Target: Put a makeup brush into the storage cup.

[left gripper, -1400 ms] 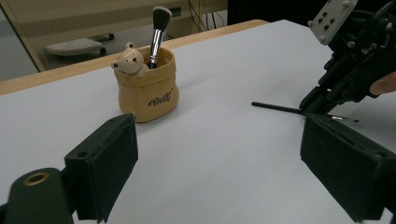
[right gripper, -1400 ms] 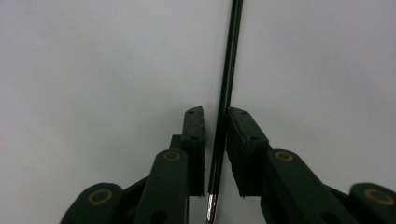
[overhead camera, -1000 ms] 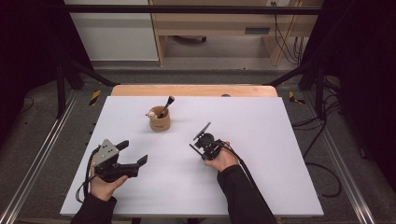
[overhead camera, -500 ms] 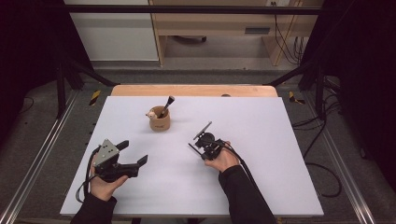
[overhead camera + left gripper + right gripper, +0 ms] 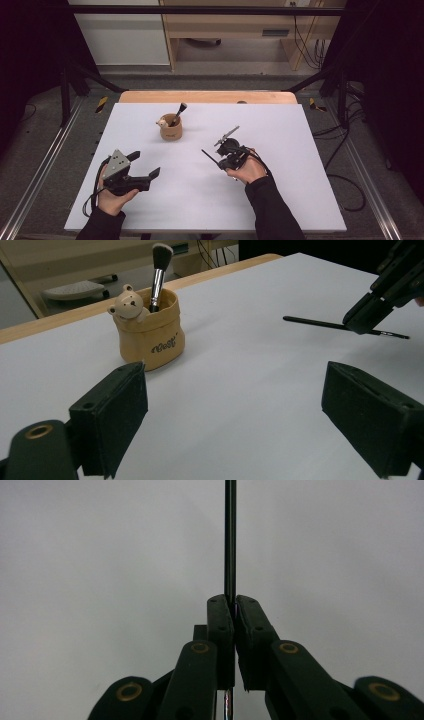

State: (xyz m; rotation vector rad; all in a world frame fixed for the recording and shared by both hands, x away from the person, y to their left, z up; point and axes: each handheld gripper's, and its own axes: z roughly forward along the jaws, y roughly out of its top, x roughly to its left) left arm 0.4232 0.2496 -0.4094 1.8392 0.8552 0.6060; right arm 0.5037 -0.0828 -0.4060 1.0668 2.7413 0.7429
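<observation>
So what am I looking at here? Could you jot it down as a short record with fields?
Surface: white table
Holder: tan pot with a bear figure, standing upright toward the table's far side
In the holder: fluffy makeup brush, bristles up
Right hand-held gripper: shut on a thin black brush, held clear of the table
Left hand-held gripper: open, nothing between its jaws, facing the pot
Likely next: the thin brush probably goes into the pot

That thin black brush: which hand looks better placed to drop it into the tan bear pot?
Right. The right gripper already pinches the thin black brush, near the tan bear pot; the left gripper stands open, holding nothing.
</observation>
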